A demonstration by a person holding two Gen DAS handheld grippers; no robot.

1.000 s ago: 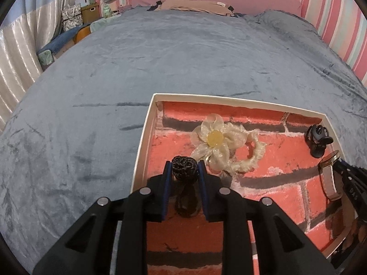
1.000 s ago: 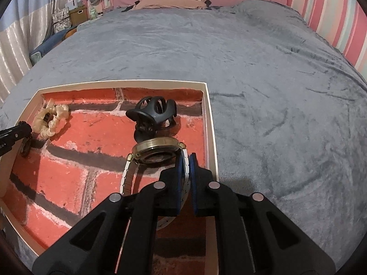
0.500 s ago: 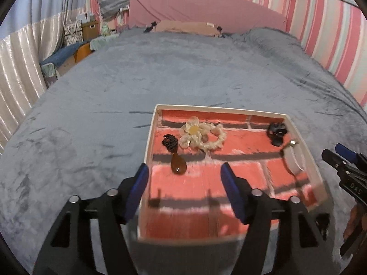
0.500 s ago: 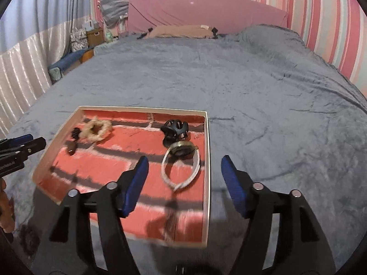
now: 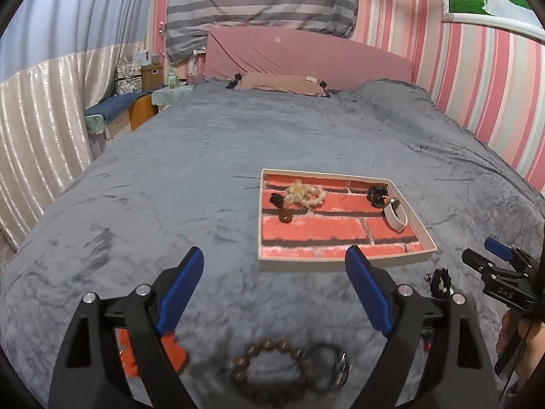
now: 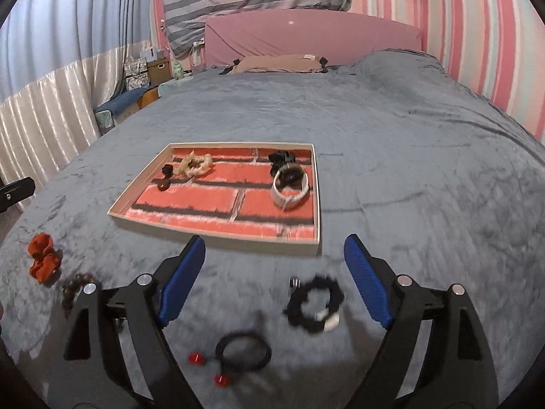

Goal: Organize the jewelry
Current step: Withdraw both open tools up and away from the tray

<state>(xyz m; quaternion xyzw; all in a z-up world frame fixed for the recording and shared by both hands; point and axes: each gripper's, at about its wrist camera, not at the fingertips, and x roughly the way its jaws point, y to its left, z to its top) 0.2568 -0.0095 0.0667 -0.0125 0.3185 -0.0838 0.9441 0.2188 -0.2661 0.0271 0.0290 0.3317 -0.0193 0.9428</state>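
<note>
A brick-patterned tray (image 5: 344, 260) (image 6: 218, 233) lies on the grey bed. In it are a cream flower scrunchie (image 5: 303, 194) (image 6: 194, 165), a dark hair clip with a brown drop (image 5: 282, 209), a black claw clip (image 5: 377, 195) (image 6: 281, 160) and a white-strapped watch (image 5: 395, 216) (image 6: 291, 187). My left gripper (image 5: 274, 293) is open and empty, above a brown bead bracelet (image 5: 269, 363) and an orange scrunchie (image 5: 170, 349). My right gripper (image 6: 274, 276) is open and empty, above a black scrunchie (image 6: 313, 303) and a black hair tie with red beads (image 6: 243, 349).
The orange scrunchie (image 6: 42, 260) and the bead bracelet (image 6: 76, 286) lie left of the right gripper. The right gripper (image 5: 504, 279) shows at the left view's right edge. A pink headboard (image 5: 306, 58), a pillow (image 5: 282, 83) and curtains (image 5: 41, 129) lie far off.
Both grippers have let go of their items in the tray, opened wide and pulled back toward the near side of the bed, where loose jewelry now shows.
</note>
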